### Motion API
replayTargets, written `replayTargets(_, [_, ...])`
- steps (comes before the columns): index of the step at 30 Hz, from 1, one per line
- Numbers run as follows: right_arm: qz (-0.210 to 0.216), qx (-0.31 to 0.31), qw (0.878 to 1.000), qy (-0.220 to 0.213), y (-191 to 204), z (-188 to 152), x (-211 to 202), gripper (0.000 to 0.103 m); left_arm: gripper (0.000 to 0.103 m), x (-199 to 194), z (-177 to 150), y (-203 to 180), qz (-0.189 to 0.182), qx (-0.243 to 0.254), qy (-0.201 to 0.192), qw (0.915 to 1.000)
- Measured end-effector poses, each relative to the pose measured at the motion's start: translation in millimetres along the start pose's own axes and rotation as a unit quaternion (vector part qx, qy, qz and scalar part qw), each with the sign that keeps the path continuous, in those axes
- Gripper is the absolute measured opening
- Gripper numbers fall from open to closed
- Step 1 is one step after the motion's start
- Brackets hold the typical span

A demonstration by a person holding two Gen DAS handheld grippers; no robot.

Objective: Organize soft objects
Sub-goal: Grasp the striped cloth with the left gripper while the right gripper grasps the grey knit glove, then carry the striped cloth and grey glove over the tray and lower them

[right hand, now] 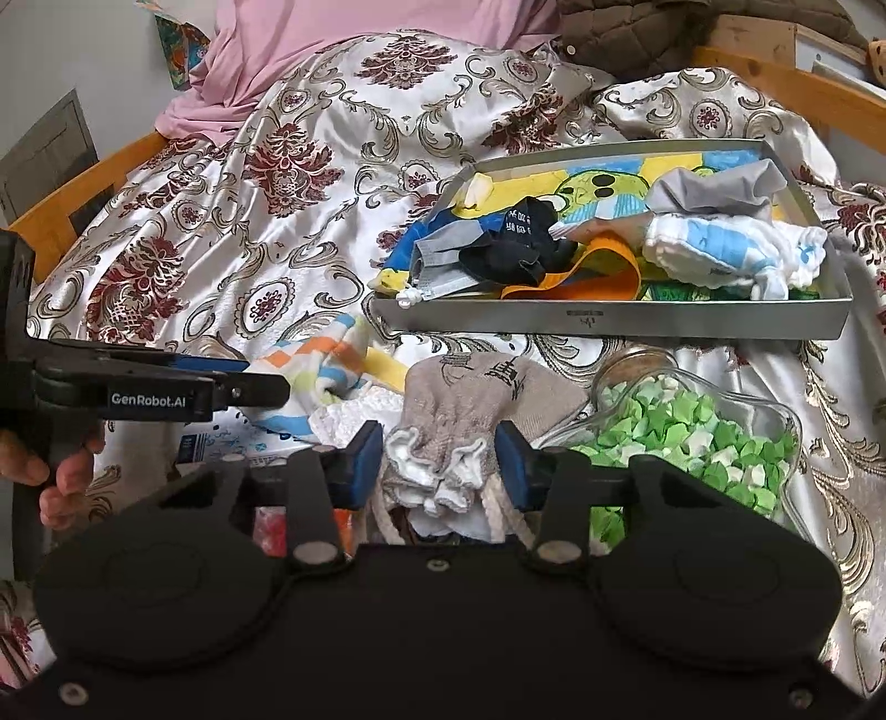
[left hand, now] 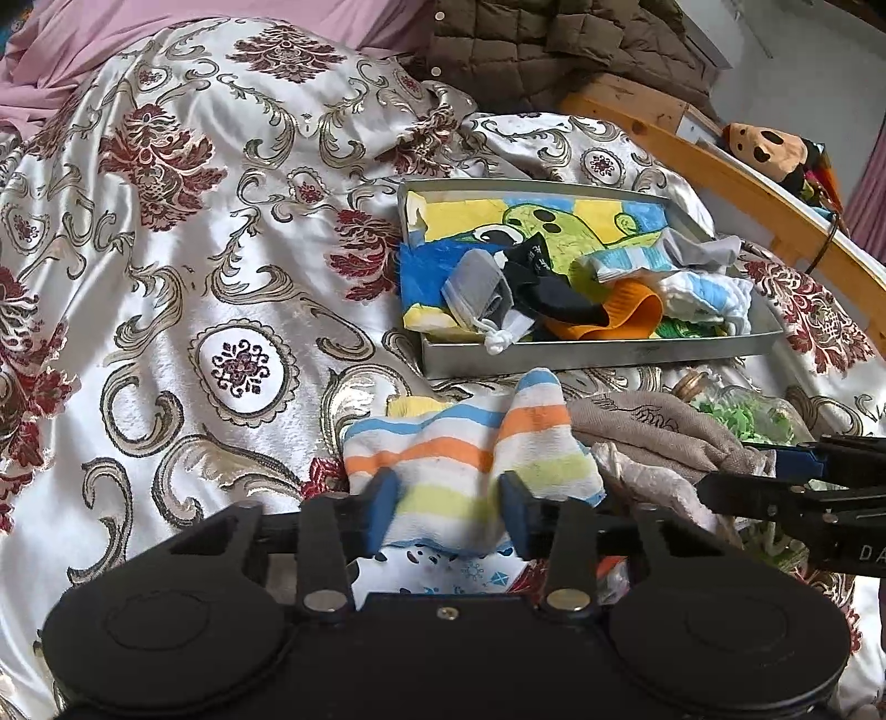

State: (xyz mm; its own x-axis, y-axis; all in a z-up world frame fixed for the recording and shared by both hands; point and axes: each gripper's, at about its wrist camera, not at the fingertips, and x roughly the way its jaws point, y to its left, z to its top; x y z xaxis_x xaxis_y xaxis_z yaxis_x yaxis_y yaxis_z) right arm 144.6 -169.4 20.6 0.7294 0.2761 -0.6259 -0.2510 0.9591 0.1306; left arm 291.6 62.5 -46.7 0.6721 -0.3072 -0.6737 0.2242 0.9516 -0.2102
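A striped white, orange, blue and yellow sock [left hand: 470,459] lies on the bed, its near end between the pads of my open left gripper [left hand: 451,512]. It also shows in the right wrist view [right hand: 321,371], with the left gripper [right hand: 277,382] at it. A beige sock [right hand: 470,410] lies bunched between the pads of my open right gripper [right hand: 440,468]; it also shows in the left wrist view [left hand: 653,437]. Beyond lies a metal tray [left hand: 598,349] [right hand: 609,321] holding several socks and cloths on a cartoon sheet.
A glass jar of green paper stars [right hand: 692,432] lies right of the beige sock. A patterned satin cover [left hand: 194,277] drapes the bed. A wooden bed rail [left hand: 747,177], a brown quilted jacket [left hand: 554,50] and a plush toy [left hand: 769,149] are behind.
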Motion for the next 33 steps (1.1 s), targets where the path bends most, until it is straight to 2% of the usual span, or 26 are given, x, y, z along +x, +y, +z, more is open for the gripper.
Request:
replayTargets(2, [0.000, 0.001, 1.000, 0.001, 1, 0, -1, 0.033, 0.027, -1, 0, -3, 0.000, 0.008, 0.000, 1.0000])
replayTargets(4, [0.000, 0.006, 1.000, 0.004, 0, -1, -2, 0.032, 0.011, -1, 1, -6, -0.006, 0.010, 0.003, 0.9999])
replayTargets(7, [-0.004, 0.009, 1.000, 0.008, 0, -2, -3, 0.030, 0.006, -1, 0, -10, -0.009, 0.015, 0.008, 0.9998])
replayTargets(14, [0.004, 0.033, 0.999, 0.007, -5, -3, -8, 0.027, 0.002, -7, 2, -15, -0.002, 0.006, 0.005, 1.0000])
replayTargets(20, [0.013, 0.039, 0.999, -0.020, -5, 3, -22, 0.027, 0.002, -19, 5, -18, -0.001, -0.005, -0.019, 0.9998])
replayTargets(25, [0.018, 0.056, 0.997, -0.043, -8, 10, -36, 0.027, 0.001, -33, 12, -22, 0.003, -0.025, -0.048, 0.9985])
replayTargets(33, [0.027, 0.087, 0.990, -0.110, -19, 31, -70, 0.027, 0.001, -68, 23, -29, -0.003, -0.062, -0.113, 0.9916])
